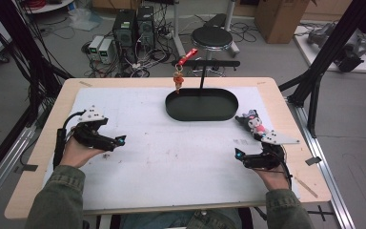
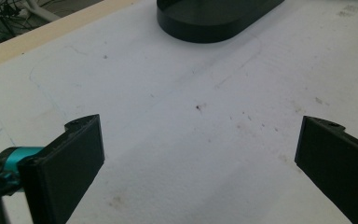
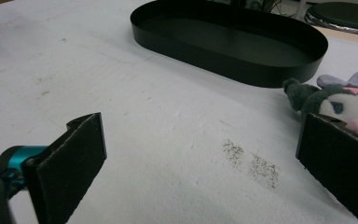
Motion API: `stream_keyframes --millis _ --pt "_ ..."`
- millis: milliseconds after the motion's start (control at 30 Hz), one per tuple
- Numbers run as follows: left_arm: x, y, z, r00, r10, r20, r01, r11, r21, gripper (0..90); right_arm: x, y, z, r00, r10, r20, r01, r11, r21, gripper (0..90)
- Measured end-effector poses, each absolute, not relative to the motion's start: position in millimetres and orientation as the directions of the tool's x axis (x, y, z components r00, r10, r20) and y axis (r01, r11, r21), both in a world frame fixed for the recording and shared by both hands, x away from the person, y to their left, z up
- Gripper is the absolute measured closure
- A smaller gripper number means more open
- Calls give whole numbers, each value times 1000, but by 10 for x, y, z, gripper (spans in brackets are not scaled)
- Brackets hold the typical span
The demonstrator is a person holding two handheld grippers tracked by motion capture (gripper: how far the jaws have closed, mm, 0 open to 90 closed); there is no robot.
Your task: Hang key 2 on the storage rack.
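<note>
Both jaws spread and holding nothing, the left hand-held gripper (image 1: 106, 143) rests at the bench's (image 1: 171, 157) left and the right hand-held gripper (image 1: 250, 160) at lower right, just below the plush toy (image 1: 252, 123) lying beside the black tray (image 1: 202, 106).

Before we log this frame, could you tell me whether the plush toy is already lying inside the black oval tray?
No, the plush toy lies on the white mat beside the black oval tray, just outside its right end.
</note>
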State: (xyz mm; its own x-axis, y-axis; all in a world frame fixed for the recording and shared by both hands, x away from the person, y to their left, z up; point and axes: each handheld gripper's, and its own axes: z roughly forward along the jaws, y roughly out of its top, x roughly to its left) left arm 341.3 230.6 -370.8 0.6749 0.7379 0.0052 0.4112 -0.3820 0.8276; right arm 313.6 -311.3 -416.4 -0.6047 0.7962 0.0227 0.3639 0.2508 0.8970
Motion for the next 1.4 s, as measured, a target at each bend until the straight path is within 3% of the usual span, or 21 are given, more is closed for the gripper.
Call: stream_keyframes --millis 400,733,1400 --pt "3198 2428 -3937 662 749 -26 449 -369 813 18 3195 -3131 -4115 -603 795 62 382 219 898 5" --pt "3069 2537 -4036 642 766 -37 470 -355 808 18 3301 -3296 -3959 -538 843 4 377 236 896 5" --pt "2800 2863 -4280 611 784 -112 513 -284 810 18 3800 -3461 -3906 -443 895 51 553 228 801 5"
